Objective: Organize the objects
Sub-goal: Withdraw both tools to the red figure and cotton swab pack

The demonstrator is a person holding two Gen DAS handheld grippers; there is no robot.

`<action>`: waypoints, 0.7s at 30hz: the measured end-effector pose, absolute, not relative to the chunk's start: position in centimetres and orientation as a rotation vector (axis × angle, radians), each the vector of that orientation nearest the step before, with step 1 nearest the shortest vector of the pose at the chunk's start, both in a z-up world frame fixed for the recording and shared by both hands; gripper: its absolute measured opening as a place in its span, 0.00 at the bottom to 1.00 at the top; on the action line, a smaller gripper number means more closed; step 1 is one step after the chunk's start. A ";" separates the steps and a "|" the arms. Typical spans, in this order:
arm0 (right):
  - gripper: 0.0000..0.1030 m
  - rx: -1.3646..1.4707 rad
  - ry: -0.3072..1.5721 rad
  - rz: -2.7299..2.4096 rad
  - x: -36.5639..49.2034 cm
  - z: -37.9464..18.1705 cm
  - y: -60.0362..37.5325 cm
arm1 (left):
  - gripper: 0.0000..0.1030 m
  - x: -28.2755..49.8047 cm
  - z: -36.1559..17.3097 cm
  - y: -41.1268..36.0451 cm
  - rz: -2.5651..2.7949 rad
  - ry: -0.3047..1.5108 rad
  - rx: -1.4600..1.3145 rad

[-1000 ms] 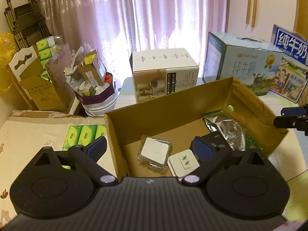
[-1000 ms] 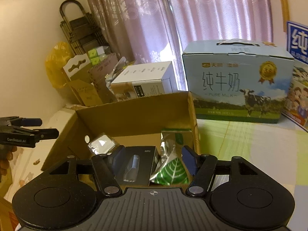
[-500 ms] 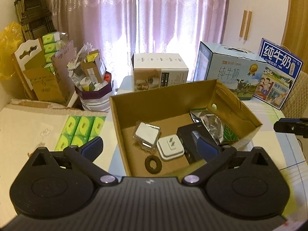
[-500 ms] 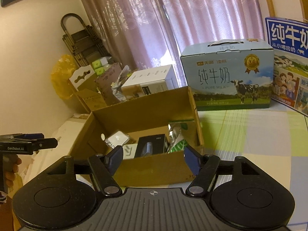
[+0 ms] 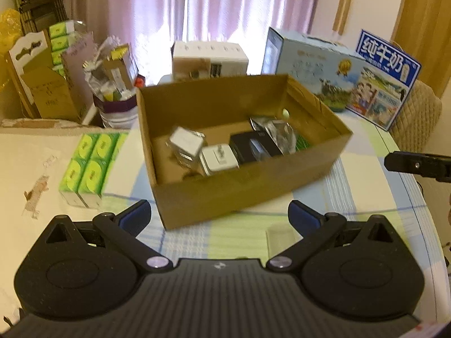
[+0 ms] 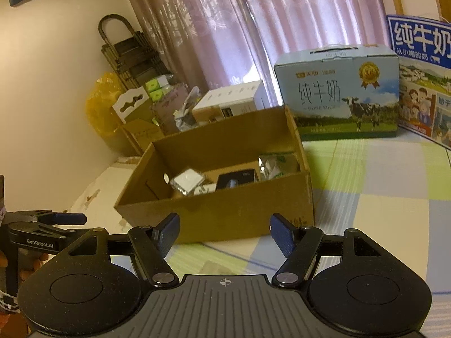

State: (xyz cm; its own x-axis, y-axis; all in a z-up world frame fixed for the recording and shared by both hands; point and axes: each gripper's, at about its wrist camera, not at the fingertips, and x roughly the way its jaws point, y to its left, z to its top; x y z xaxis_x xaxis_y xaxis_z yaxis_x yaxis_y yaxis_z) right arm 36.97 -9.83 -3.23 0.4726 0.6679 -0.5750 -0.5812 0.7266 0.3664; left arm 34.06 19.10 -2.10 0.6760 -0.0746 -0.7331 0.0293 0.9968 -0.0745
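Your left gripper point(image 5: 219, 216) is wide open and empty; your right gripper point(image 6: 224, 230) is also open, holding nothing. The cardboard box point(image 5: 248, 194) sits on the table point(image 5: 366, 197) just ahead, with small items inside (probably light). Its walls look thin and bendable, so hold it at a corner.

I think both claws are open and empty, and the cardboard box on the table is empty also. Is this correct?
Not quite. The cardboard box is not empty: the left wrist view shows a white plug, a black box and a foil packet inside. The left claw and right claw are open and empty.
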 end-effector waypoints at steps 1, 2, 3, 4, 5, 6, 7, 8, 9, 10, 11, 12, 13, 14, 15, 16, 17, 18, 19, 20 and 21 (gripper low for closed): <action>0.66 0.126 0.764 0.763 36.7 -3.4 -10.0 | 0.99 33.7 -2.3 18.9 -0.059 0.832 -0.059; 0.66 0.121 0.768 0.756 36.5 -3.6 -10.2 | 0.99 33.5 -2.5 18.8 -0.057 0.837 -0.061; 0.66 0.116 0.773 0.747 36.2 -3.8 -10.3 | 0.99 33.3 -2.7 18.7 -0.058 0.843 -0.061; 0.66 0.110 0.779 0.742 36.0 -4.0 -10.4 | 0.99 33.0 -2.8 18.5 -0.058 0.849 -0.064; 0.66 0.106 0.785 0.740 35.8 -4.2 -10.5 | 0.99 32.8 -3.0 18.4 -0.056 0.854 -0.067; 0.66 0.104 0.794 0.738 35.5 -4.4 -10.6 | 0.99 32.6 -3.2 18.3 -0.059 0.860 -0.069; 0.66 0.106 0.802 0.736 35.4 -4.7 -10.8 | 0.99 32.5 -3.4 18.2 -0.061 0.867 -0.071; 0.66 0.105 0.810 0.733 35.2 -4.9 -10.9 | 0.99 32.3 -3.6 18.1 -0.061 0.874 -0.070; 0.66 0.101 0.819 0.727 34.9 -5.2 -11.0 | 0.99 32.2 -3.8 17.9 -0.059 0.880 -0.069; 0.66 0.095 0.830 0.721 34.8 -5.6 -11.1 | 0.99 32.0 -4.0 17.8 -0.057 0.886 -0.067; 0.66 0.088 0.841 0.717 34.5 -5.8 -11.1 | 0.99 31.8 -4.3 17.7 -0.057 0.893 -0.067; 0.66 0.084 0.850 0.716 34.3 -6.2 -11.2 | 0.99 31.6 -4.4 17.6 -0.057 0.898 -0.068; 0.66 0.084 0.860 0.718 34.0 -6.6 -11.4 | 0.99 31.4 -4.7 17.5 -0.058 0.905 -0.070; 0.66 0.084 0.868 0.720 33.8 -6.9 -11.5 | 0.99 31.3 -4.9 17.4 -0.059 0.914 -0.069; 0.66 0.081 0.879 0.719 33.6 -7.3 -11.7 | 0.99 31.1 -5.2 17.3 -0.057 0.922 -0.067; 0.66 0.077 0.892 0.715 33.4 -7.6 -11.8 | 0.99 30.9 -5.5 17.2 -0.055 0.931 -0.065; 0.66 0.070 0.903 0.710 33.1 -7.9 -11.8 | 0.99 30.8 -5.8 17.1 -0.053 0.940 -0.060; 0.66 0.062 0.914 0.706 32.9 -8.2 -11.9 | 0.99 30.6 -6.0 17.0 -0.053 0.946 -0.056; 0.66 0.056 0.921 0.705 32.7 -8.4 -11.9 | 0.99 30.4 -6.2 16.9 -0.055 0.953 -0.056; 0.66 0.050 0.927 0.704 32.5 -8.6 -12.0 | 0.99 30.2 -6.4 16.9 -0.058 0.961 -0.058; 0.66 0.045 0.935 0.702 32.4 -8.9 -12.1 | 0.99 30.1 -6.6 16.8 -0.061 0.968 -0.059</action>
State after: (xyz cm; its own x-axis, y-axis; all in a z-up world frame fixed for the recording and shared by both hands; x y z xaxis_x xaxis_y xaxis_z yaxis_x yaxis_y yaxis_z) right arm 32.37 -12.13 -8.86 0.3912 0.5710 -0.7217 -0.5332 0.7798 0.3280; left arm 30.10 16.81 -6.64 0.5651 -0.0785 -0.8213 0.0259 0.9967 -0.0774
